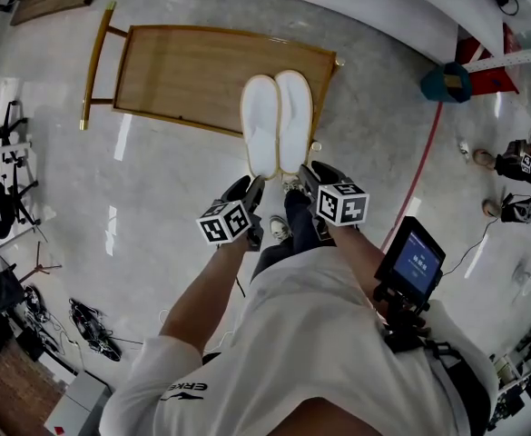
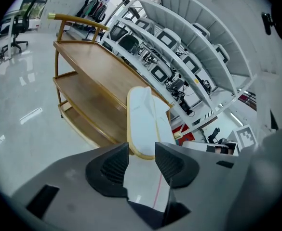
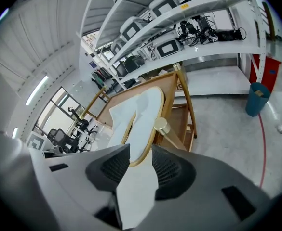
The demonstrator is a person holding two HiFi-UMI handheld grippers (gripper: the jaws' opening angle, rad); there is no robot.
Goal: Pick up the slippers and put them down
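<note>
Two slippers lie side by side on the top shelf of a wooden cart. They sit at the near edge, next to the near right corner as seen in the head view. The toes point away from the person. The heel ends overhang the near edge.

**Appearance**
- Left slipper and right slipper: flat, elongated ovals, plain white.
- A thin tan edging runs round the outline of each sole. It shows best in the gripper views.
- The two slippers touch along their inner sides.

**Left gripper**
- The gripper is aligned with the heel of the left slipper.
- The fingers stand apart.
- The rounded heel reaches the gap at the fingertips. The pads do not press on it.

**Right gripper**
- The gripper is aligned with the heel of the right slipper.
- The fingers stand apart.
- The heel rim lies between the tips and is not clamped.
- A brass cap on the cart's corner post stands just beside this slipper.
</note>
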